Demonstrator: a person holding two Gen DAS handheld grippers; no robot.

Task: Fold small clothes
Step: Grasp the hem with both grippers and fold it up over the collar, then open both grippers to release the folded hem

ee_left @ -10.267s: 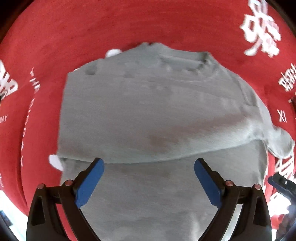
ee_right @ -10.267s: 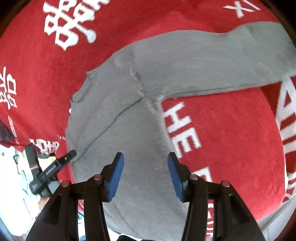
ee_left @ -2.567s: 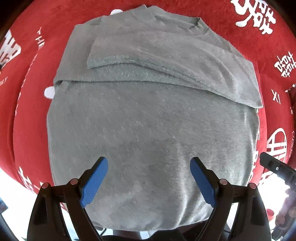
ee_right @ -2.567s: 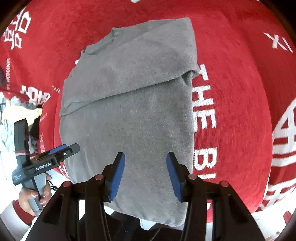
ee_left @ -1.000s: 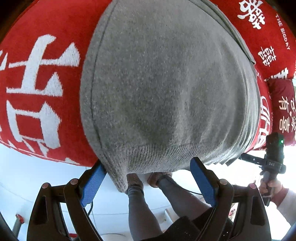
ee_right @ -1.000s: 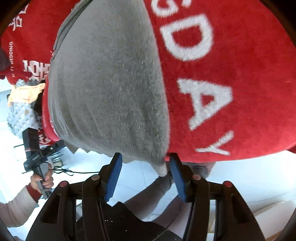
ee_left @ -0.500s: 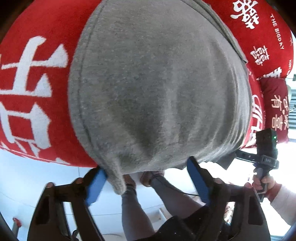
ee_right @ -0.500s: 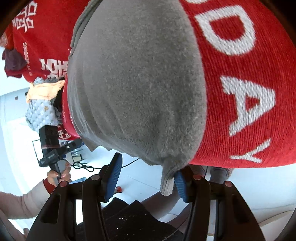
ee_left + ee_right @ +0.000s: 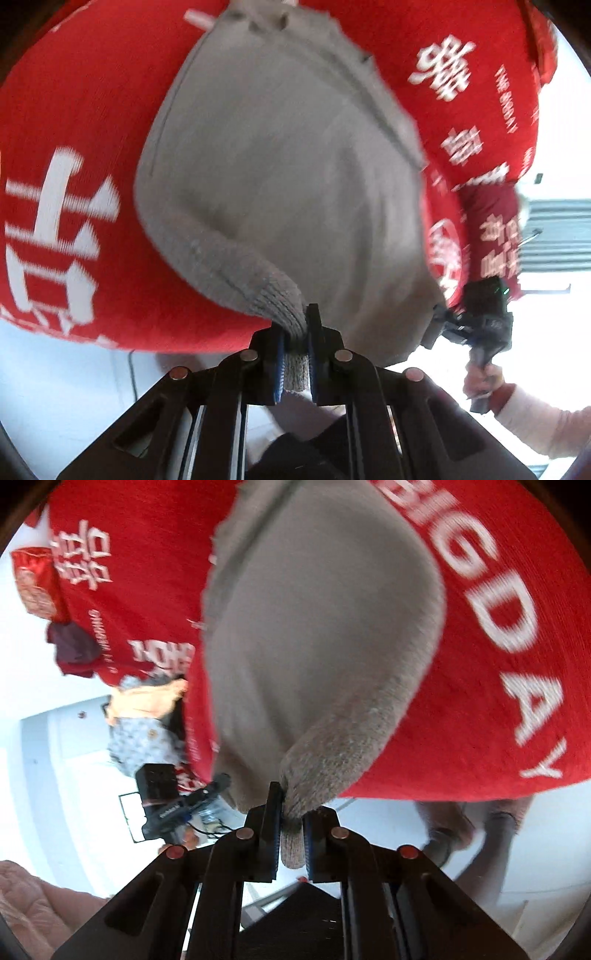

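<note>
A grey knit sweater lies on a red blanket with its sleeves folded in. My left gripper is closing on the hem's left corner. The ribbed edge is pinched between the blue pads and lifted off the blanket. In the right wrist view the same sweater rises at its other hem corner, where my right gripper is closing with the grey knit pressed between its pads. Each view shows the other gripper at the sweater's far corner: the right gripper and the left gripper.
The red blanket with white lettering covers a bed whose near edge drops to a white floor. A heap of other clothes and a red cushion lie at the far left. A person's legs stand by the edge.
Both grippers went from open around the hem to shut on its corners. Both have risen, pulling the hem up off the blanket.
</note>
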